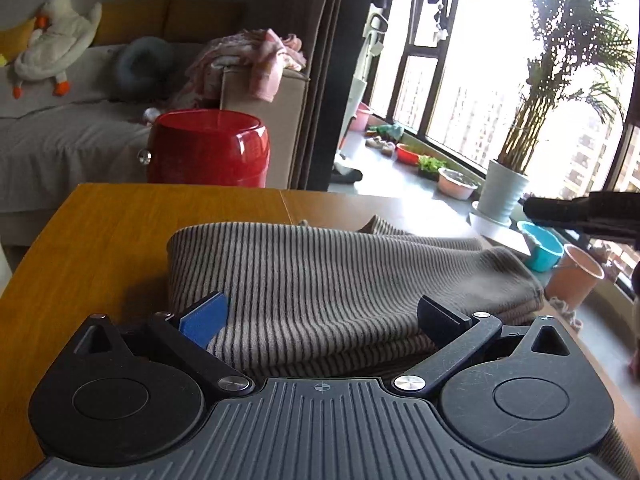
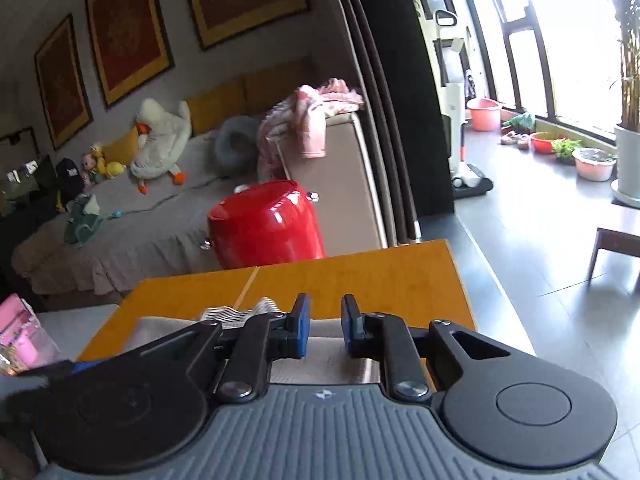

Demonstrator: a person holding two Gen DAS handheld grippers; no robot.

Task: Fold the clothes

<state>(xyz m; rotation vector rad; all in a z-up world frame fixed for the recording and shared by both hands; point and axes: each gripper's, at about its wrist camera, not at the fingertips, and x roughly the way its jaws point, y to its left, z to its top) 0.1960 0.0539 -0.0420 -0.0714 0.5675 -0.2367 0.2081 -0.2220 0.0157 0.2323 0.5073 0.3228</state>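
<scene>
A grey and dark striped knit garment [image 1: 328,276] lies folded in a thick stack on the wooden table [image 1: 120,232]. My left gripper [image 1: 324,312] is wide open, its jaws spread over the near edge of the stack, not gripping it. The other gripper shows as a dark shape at the right edge of the left wrist view [image 1: 588,212]. In the right wrist view my right gripper [image 2: 324,326] is held above the table [image 2: 360,280], jaws a small gap apart with nothing between them. Part of the garment [image 2: 240,314] shows below and left of it.
A red round stool [image 1: 208,148] stands just beyond the table's far edge, with a grey sofa [image 1: 52,136] behind it holding a plush goose [image 1: 56,44] and pink clothes [image 1: 256,60]. Plant pots and basins [image 1: 456,182] line the window at right.
</scene>
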